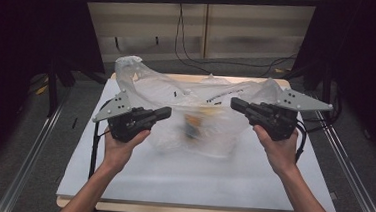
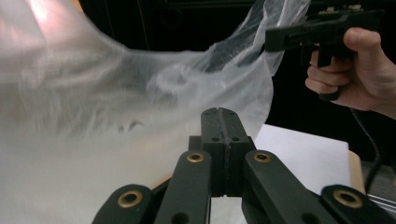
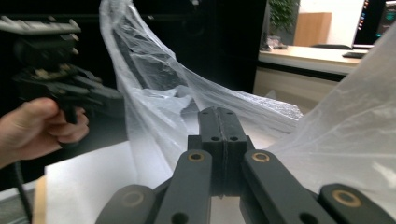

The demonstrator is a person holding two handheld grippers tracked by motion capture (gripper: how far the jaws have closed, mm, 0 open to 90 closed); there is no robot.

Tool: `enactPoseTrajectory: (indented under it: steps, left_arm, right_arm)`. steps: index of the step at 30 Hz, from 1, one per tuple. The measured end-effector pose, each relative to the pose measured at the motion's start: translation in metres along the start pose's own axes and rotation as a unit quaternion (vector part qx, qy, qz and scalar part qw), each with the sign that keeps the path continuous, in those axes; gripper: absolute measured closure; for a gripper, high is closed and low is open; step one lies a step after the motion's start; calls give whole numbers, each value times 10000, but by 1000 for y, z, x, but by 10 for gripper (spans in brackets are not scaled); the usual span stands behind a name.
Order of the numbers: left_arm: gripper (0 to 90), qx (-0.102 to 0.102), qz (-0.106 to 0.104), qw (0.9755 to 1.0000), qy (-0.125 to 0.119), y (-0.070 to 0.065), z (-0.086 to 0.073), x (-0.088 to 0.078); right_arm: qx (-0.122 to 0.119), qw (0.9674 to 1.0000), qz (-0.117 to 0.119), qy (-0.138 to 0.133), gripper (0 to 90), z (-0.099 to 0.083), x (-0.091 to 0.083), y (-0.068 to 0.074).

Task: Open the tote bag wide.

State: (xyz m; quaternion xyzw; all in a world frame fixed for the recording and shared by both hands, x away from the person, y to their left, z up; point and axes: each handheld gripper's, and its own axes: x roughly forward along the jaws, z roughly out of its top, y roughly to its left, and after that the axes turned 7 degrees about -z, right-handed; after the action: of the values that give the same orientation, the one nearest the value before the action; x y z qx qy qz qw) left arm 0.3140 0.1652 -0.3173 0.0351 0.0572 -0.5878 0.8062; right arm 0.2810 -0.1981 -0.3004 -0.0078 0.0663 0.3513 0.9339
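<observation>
Both tools clamped on the clear plastic bag (image 1: 196, 106), left tool (image 1: 168, 113) at 9 o'clock, right tool (image 1: 233, 104) at 3, holding it spread above the worktop (image 1: 195, 181), probably to shake the contents down.

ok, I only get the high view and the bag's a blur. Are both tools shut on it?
Observer: Left gripper view: the left tool has its jaws pressed flat together, no gap.
Operator: And the right one?
Observer: Same in its own view: the right tool is fully shut, with the plastic bag rising on either side.
Operator: Really gripping?
Observer: In the left gripper view, the right tool's tip bites the bag's edge, film taut from it.
</observation>
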Motion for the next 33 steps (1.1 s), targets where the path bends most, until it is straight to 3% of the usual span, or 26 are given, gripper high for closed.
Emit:
enactPoseTrajectory:
  steps: [8,14,18,19,22,24,27,33]
  left_arm:
    - [900,-28,138,9999,-65,16,22,7]
    - [900,-172,438,9988,114,42,30,17]
    - [900,-271,513,9980,236,54,24,25]
    - [900,-360,546,9972,356,64,18,32]
    - [900,-567,454,9960,529,75,7,45]
    - [900,-704,349,9953,574,78,-2,52]
    - [900,-671,353,9933,876,78,-14,60]
    - [900,-726,273,9908,1105,76,-31,70]
  right_arm:
    - [-139,9996,-189,163,900,10,25,-2]
    - [-244,9984,-354,361,900,17,48,-4]
    - [-256,9975,-504,429,900,19,62,-9]
    - [-240,9972,-539,467,900,18,65,-10]
    - [-239,9958,-648,607,900,15,77,-16]
    - [-363,9939,-776,701,900,10,83,-18]
    - [-208,9944,-671,788,900,-2,89,-21]
    - [-40,9929,-530,1064,900,-24,96,-21]
